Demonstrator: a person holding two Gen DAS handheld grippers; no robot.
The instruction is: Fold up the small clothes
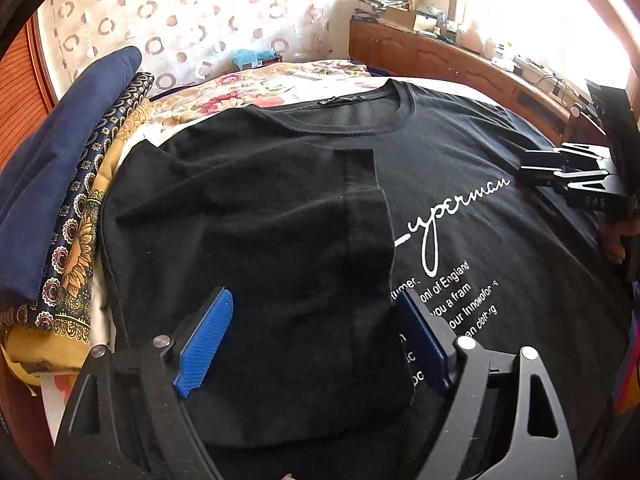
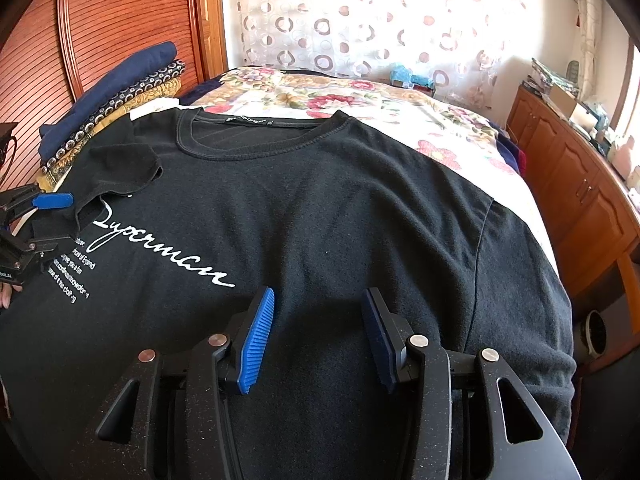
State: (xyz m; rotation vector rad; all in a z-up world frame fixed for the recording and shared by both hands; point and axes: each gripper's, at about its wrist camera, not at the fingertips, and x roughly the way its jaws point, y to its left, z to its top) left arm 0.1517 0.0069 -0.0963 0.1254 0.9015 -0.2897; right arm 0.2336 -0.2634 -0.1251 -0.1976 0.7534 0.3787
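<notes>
A black T-shirt [image 1: 460, 152] with white script print lies face up and flat on the bed, collar at the far side. Its left side and sleeve [image 1: 260, 220] are folded inward over the chest, covering the start of the print. My left gripper [image 1: 314, 296] stands open wide just above that folded flap, and its blue pads [image 1: 208, 336] press on nothing. My right gripper [image 2: 319, 294] hangs open over the T-shirt's [image 2: 320, 200] right chest, with only flat cloth under the gap. In the right wrist view the left gripper [image 2: 70, 220] shows beside the folded sleeve [image 2: 120, 168].
A stack of folded clothes [image 1: 60, 180], navy on top of patterned gold, sits at the shirt's left by the wooden headboard [image 2: 120, 20]. A floral bedspread [image 2: 340, 96] extends beyond the collar. A cluttered wooden cabinet [image 2: 572, 176] runs along the right.
</notes>
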